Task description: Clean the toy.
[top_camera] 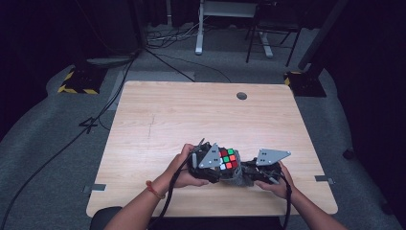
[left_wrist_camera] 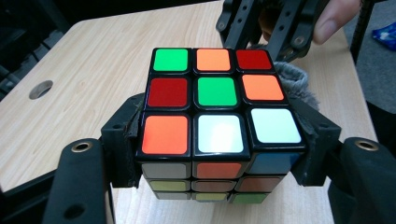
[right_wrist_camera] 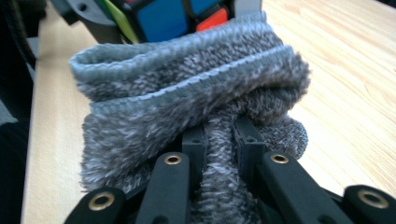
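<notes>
left gripper (left_wrist_camera: 219,154): jaws clamped on scrambled cube (left_wrist_camera: 219,100), lower sides | right gripper (right_wrist_camera: 219,140): pinching fuzzy grey cloth (right_wrist_camera: 187,88), bunched against cube | place: near table (top_camera: 191,110) edge

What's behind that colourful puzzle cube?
Behind the cube, seen from the left gripper holding it, a fuzzy grey cloth peeks out, pinched by the right gripper. The cube covers most of the cloth and where they meet.
</notes>
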{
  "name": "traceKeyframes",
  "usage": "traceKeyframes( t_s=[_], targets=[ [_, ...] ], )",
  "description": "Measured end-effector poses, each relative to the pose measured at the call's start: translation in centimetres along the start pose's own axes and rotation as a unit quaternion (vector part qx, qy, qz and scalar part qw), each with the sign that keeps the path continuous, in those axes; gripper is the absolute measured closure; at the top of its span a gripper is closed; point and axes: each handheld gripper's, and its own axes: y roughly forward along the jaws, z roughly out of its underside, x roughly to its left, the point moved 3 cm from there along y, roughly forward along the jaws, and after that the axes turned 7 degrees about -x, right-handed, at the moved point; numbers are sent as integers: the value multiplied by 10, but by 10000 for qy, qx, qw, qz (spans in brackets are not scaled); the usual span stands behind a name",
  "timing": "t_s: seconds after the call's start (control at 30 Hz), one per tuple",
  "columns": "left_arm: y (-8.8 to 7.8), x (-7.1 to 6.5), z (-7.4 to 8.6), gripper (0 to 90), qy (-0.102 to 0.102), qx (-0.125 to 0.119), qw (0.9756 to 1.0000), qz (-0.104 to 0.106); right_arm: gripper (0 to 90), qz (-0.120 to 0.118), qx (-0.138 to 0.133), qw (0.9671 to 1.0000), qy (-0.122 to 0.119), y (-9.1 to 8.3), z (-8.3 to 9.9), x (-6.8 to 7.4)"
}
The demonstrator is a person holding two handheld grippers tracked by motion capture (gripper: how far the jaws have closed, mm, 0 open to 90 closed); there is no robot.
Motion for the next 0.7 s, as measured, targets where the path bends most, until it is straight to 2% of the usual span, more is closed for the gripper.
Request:
traceKeyframes(
  t_s=[0.07, 0.17, 0.23, 0.37, 0.47, 0.53, 0.7],
  targets=[
    [1, 1, 2, 332, 8, 95, 10000, -15, 789, 36, -126, 9999, -67, -5, -6, 2],
    [8, -1, 7, 333, -82, 215, 9997, 91, 788, 66, -366, 9993, -49, -13, -13, 1],
    [12, -5, 7, 333, -32, 271, 9995, 148, 788, 115, -514, 9986, 11, -17, -17, -2],
    [14, -11, 4, 333, -28, 153, 9993, 335, 788, 228, -402, 9989, 23, -16, -12, -6],
    [10, -15, 0, 333, -29, -51, 9988, 477, 787, 308, -153, 9994, -26, -12, -7, -9],
    [8, -14, -2, 333, -62, -160, 9989, 445, 787, 283, -42, 9996, -27, -8, -4, -9],
    [1, -5, -2, 333, -156, -217, 9993, 246, 787, 46, 142, 9999, -66, -3, -1, -3]
  ],
)
